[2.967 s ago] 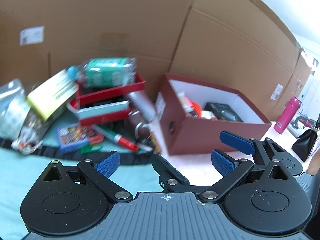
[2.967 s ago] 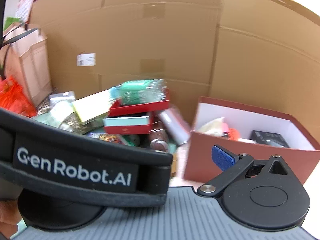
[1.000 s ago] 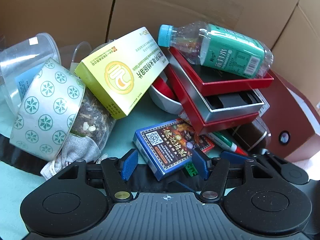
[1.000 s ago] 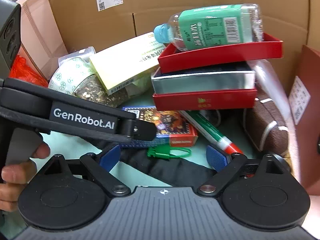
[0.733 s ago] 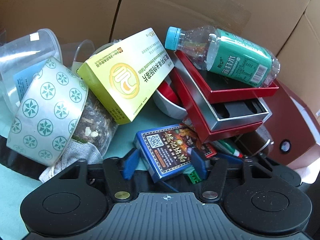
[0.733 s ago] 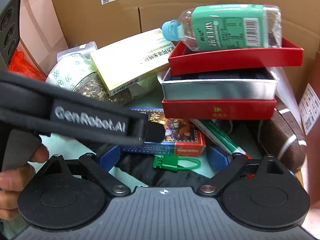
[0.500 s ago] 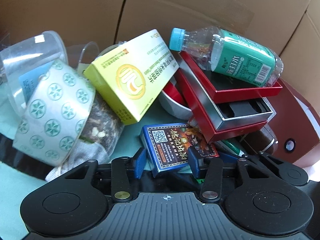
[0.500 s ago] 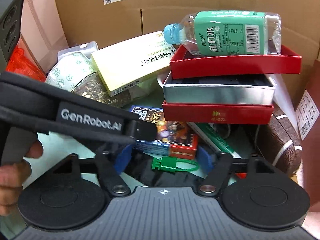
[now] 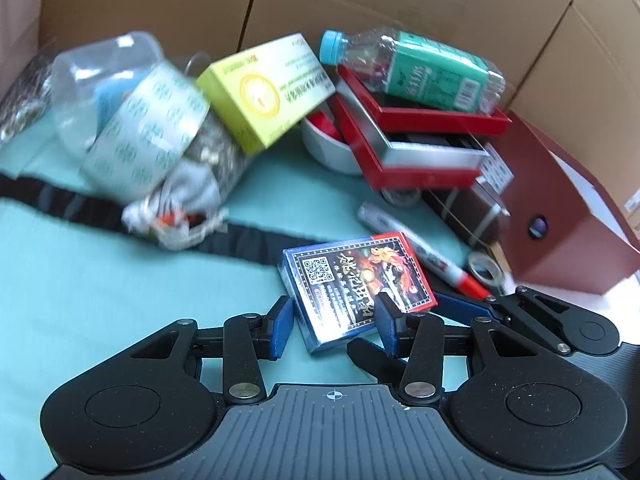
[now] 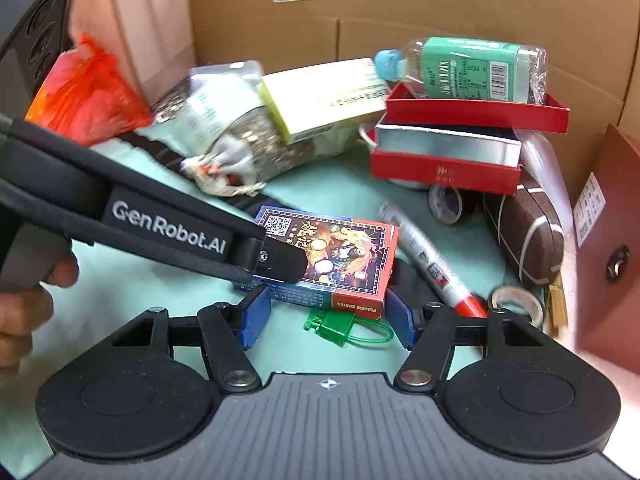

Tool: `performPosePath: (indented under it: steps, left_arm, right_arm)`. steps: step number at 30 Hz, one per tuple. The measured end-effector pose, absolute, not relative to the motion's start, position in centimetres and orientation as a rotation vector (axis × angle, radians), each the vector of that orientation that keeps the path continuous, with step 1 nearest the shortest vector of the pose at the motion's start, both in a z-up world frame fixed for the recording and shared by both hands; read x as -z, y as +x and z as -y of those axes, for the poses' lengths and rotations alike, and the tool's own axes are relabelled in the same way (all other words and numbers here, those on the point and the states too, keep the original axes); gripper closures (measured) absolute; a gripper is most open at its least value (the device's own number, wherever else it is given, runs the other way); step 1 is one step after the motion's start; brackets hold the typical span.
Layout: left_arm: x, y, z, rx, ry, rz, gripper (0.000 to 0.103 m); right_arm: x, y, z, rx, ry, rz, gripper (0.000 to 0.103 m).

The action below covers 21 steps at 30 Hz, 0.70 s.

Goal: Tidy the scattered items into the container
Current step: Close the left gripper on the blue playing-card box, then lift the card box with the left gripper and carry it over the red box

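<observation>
While the pile of loose things sits across the upper half of both views, the card box (image 9: 356, 280) lies apart from it at lower centre, tilted, between the blue pads of the left tongs (image 9: 334, 320). These tongs are clenched on its 2 long sides. The right tongs (image 10: 328, 316) straddle the same card box from the other side, 1 pad at each lower corner; whether those pads press on it or only stand against it I cannot tell. Just under the card box, in the right wrist view, a green plastic tag (image 10: 340, 326) lies on the teal cloth of the counter (image 9: 100, 280).

A red-tipped marker (image 9: 432, 256) lies just right of the card box. At the right edge stands the dark red container (image 9: 568, 216), with only its outer wall showing. In the upper middle, 2 red tins (image 9: 420, 148) are stacked with a green-labelled bottle (image 9: 424, 68) lying on top, and a yellow carton (image 9: 268, 88) leans to their left. A patterned tape roll (image 9: 148, 128) is blurred at upper left. A hand (image 10: 24, 312) shows at the left edge of the right wrist view.
</observation>
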<state>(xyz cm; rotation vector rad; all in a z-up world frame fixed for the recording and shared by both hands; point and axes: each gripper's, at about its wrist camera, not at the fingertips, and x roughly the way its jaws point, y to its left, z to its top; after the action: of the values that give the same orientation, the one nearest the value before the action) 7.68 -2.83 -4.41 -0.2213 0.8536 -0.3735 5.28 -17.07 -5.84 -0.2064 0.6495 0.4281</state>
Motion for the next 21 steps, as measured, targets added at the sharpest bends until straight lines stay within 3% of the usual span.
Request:
performPosePath:
  steps: [3,5,8,10,21]
  left_arm:
    - [4.3,5.6,2.9,0.394,-0.222,-0.866,0.055]
    - [4.1,4.6,3.2,0.419,-0.23,-0.879,0.048]
    - [4.2,3.2,3.9,0.461,-0.217,-0.888,0.052]
    - [3.9,2.5,4.2,0.478,-0.203,-0.886,0.048]
    - [2.5,5.5,4.4,0.412,-0.1,-0.812,0.039]
  right_arm:
    - [5.7,3.3,17.5,-0.447,-0.222,-0.648,0.031]
    - [5.6,2.1,17.9,-0.445,-0.223,-0.645,0.028]
    - [5.5,0.8,18.5,-0.421,-0.223,-0.633,0.024]
    - [5.4,0.0,19.0,-0.404,-0.207,-0.634,0.022]
    - [4.8,-3.2,19.7,-0.42,-0.186,-0.614,0.023]
